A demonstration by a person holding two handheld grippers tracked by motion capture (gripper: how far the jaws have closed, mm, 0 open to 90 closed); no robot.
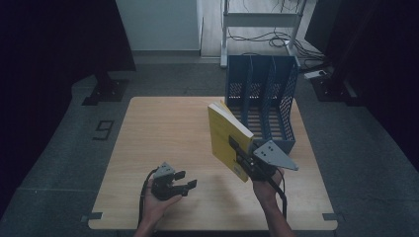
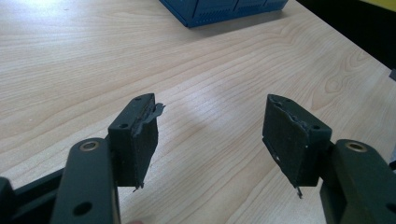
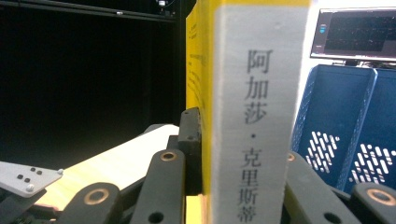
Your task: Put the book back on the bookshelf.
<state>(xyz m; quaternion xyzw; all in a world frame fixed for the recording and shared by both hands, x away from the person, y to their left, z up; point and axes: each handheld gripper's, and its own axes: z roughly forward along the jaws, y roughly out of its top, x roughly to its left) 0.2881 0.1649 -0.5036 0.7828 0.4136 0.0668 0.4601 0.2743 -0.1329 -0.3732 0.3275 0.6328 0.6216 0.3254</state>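
Table (image 1: 163, 128) of pale wood carries the whole scene, and going from the left across it the first thing is the left gripper (image 1: 185, 181), resting low near the near edge in the person's hand; its jaws stand wide with nothing between them, and the left gripper view looks past its worn pads (image 2: 140, 135) at bare wood grain. Further right, the right gripper (image 1: 242, 157) is raised above the table and clamps a yellow book (image 1: 225, 136) from both sides. The book stands nearly upright, tilted a little, clear of the tabletop; in the right gripper view its grey-white spine (image 3: 257, 116) with printed characters rises between the jaws, the yellow cover pressed against the left pad. Right of that, at the far right corner of the table, stands a blue file rack (image 1: 262, 98) with three upright slots and perforated walls, all of them looking empty as far as the high view shows. The book is near the rack's front but apart from it, not yet in any slot. So, by my reading, the pick-up is done and the book is in mid-carry; what is left is to line its lower edge up with a slot, lower it in, and let go, with the left gripper free to steady the rack if needed.
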